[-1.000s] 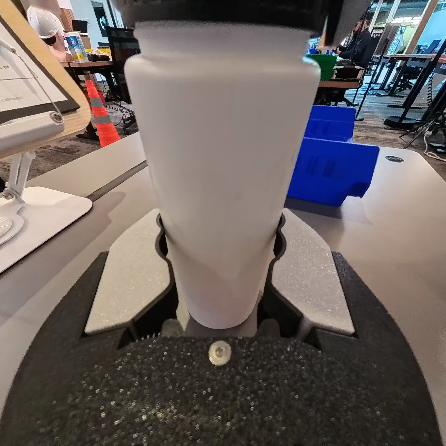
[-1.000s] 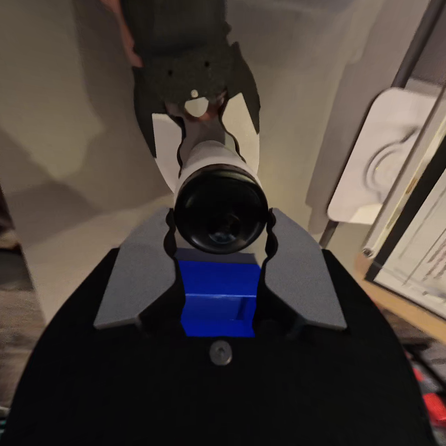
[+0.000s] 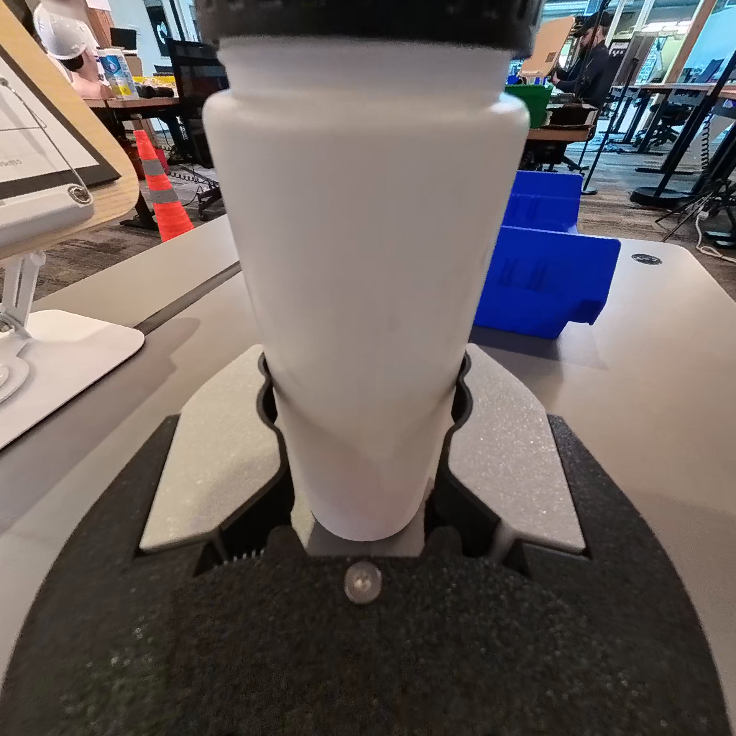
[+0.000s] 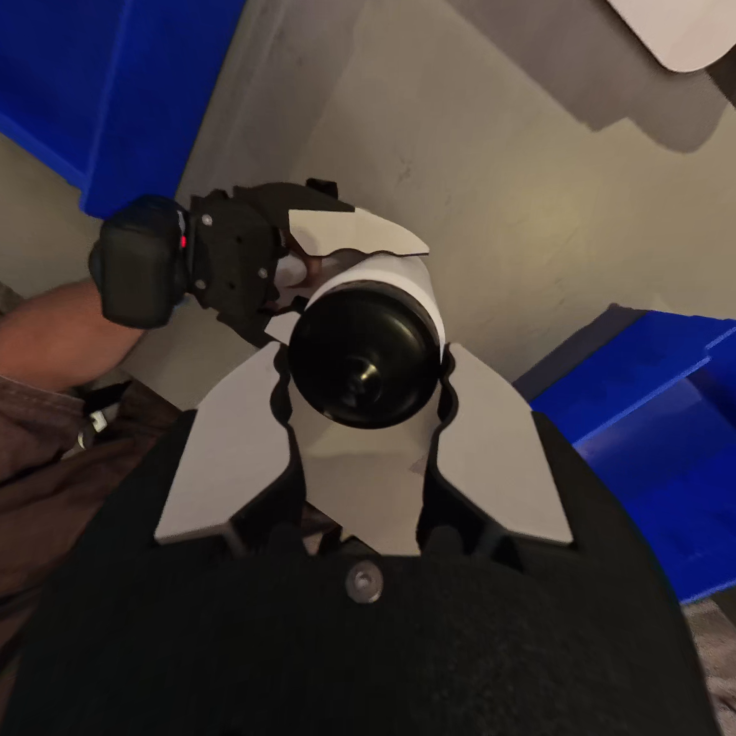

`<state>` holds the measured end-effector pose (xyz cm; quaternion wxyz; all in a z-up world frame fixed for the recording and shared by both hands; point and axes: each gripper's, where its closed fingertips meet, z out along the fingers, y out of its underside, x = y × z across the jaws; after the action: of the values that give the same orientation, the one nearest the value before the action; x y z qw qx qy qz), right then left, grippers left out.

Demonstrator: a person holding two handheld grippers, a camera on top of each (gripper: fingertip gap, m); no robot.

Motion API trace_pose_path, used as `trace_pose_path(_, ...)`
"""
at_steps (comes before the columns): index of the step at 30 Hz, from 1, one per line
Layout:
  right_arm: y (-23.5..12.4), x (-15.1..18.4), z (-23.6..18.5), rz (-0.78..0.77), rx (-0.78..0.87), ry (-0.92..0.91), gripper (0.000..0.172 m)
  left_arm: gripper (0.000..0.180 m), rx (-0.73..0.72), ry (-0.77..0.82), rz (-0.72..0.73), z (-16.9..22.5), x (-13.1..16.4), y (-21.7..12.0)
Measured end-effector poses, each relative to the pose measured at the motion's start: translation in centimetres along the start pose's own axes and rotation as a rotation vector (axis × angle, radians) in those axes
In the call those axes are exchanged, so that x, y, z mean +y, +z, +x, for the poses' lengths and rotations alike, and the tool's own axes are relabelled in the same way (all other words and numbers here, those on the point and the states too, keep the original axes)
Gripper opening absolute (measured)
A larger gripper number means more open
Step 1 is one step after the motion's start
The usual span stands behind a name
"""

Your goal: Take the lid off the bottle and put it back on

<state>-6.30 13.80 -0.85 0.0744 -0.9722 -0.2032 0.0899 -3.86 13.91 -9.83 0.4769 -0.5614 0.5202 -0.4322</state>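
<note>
Left wrist view: I have the left hand-held gripper (image 3: 364, 382) clamped on the lower body of the white bottle (image 3: 364, 239), both wavy pads pressed against its sides, the bottle standing up along the fingers (image 3: 223, 450) with its black lid (image 3: 366, 24) right at the top edge of the picture. I judge this hold is there to brace the bottle so it cannot spin while the cap is worked. Behind it the table (image 3: 637, 398) carries a blue bin (image 3: 545, 278) and a white stand (image 3: 67, 358); an orange cone (image 3: 163, 199) stands on the floor beyond. Against the picture of a second ago this view is almost the same: same grip, same height on the bottle, only a slight shift in framing. Right wrist view: I look straight down on the lid (image 4: 364, 358), and the right hand-held gripper (image 4: 364, 370) has its fingertips closed on the rim from both sides, as far as the blur lets me tell. Coming from above like this lines my wrist with the bottle's axis, which is what a twist needs. The lid sits on the bottle neck, so I take it as screwed on or partly so; I cannot tell which. Farther off the left hand-held gripper (image 4: 302, 255) shows from the side, held by a person's arm (image 4: 51, 330). A second ago it pointed toward me from the top of the picture; now it lies off to the left and the blue bins (image 4: 99, 99) have swung round, so my wrist has turned well round on the cap.
</note>
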Motion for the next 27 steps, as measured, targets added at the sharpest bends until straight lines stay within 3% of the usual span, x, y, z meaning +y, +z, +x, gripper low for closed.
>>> trace_pose_path(7, -0.2, -0.3, 0.1, -0.101, 0.041, -0.389, 0.071, 0.087, 0.002, -0.017, 0.006, -0.2, 0.0, 0.0)
trace_pose_path(17, -0.3, -1.2, -1.0, -0.086, 0.200, -1.301, 0.064, 0.086, 0.007, -0.031, 0.014, -0.3, 0.0, -0.1)
trace_pose_path(21, -0.5, -1.3, -1.4, -0.038, 0.162, -1.320, 0.061, 0.087, 0.017, -0.032, 0.019, -0.3, 0.0, -0.1)
trace_pose_path(25, -2.6, -1.4, -3.7, 0.154, 0.051, -1.194, 0.067, 0.087, 0.020, -0.033, 0.021, -0.3, 0.0, -0.1)
trace_pose_path(27, -3.9, -2.1, -3.5, 0.233, 0.098, -1.059, 0.071, 0.087, 0.020, -0.034, 0.021, -0.3, 0.0, -0.1)
